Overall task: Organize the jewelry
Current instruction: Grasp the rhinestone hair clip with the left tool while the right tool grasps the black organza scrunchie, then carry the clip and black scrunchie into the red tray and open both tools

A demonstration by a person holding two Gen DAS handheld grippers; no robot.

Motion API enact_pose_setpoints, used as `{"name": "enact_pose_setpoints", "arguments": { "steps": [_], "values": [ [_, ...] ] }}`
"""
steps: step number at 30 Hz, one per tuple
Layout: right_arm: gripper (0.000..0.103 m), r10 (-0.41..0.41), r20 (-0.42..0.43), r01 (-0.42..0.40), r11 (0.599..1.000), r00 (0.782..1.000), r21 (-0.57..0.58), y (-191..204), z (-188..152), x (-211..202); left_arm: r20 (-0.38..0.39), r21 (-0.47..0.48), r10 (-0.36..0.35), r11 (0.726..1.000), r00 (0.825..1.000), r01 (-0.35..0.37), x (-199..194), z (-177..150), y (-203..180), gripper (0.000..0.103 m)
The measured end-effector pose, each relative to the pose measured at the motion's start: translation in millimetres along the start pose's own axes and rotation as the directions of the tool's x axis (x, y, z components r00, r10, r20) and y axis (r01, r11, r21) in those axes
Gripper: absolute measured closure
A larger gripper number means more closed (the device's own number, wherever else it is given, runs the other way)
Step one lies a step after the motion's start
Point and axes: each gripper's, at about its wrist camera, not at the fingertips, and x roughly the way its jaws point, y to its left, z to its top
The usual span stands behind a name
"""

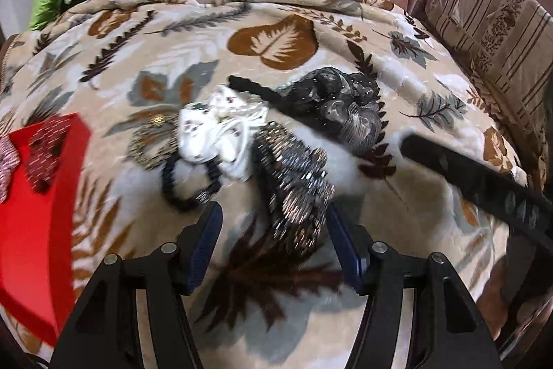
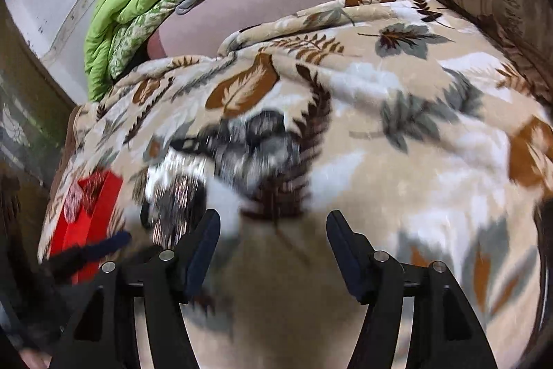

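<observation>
- A flat red box (image 1: 31,206) sits at the left edge of the leaf-patterned beige blanket (image 1: 276,40); two sparkly fabric pieces (image 1: 45,151) lie on it — seemingly the part already sorted.
- Still loose mid-blanket, heaped together: a white beaded bow (image 1: 217,130), a black beaded elastic loop (image 1: 186,185), a silver-sequinned dark bow (image 1: 297,189) and a black-grey glittery headband bow (image 1: 338,106).
- The left gripper (image 1: 273,220) hangs just before the sequinned bow, its tongs apart and holding nothing.
- The right gripper (image 2: 273,223) — tongs likewise apart — is over bare blanket beside the blurred pile.
- Judging by this, most remains.
</observation>
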Motion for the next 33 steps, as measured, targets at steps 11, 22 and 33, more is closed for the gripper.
{"name": "enact_pose_setpoints", "arguments": {
  "steps": [11,22,33],
  "values": [
    [0.044,0.081,-0.048,-0.077,0.994,0.996,0.08,-11.9,43.8,69.9,-0.049,-0.014,-0.04,0.999,0.998,0.039,39.9,7.1,-7.2,0.061],
    [0.086,0.142,-0.022,-0.137,0.977,0.99,0.161,-19.1,27.9,30.2,0.048,-0.035,-0.084,0.996,0.995,0.086,-31.7,-9.4,1.5,0.061],
    [0.086,0.079,0.066,-0.088,0.985,0.995,0.146,-19.6,-25.9,-61.8,0.123,0.04,-0.058,0.998,0.991,0.053,-100.8,-52.6,-3.0,0.06]
  ]
}}
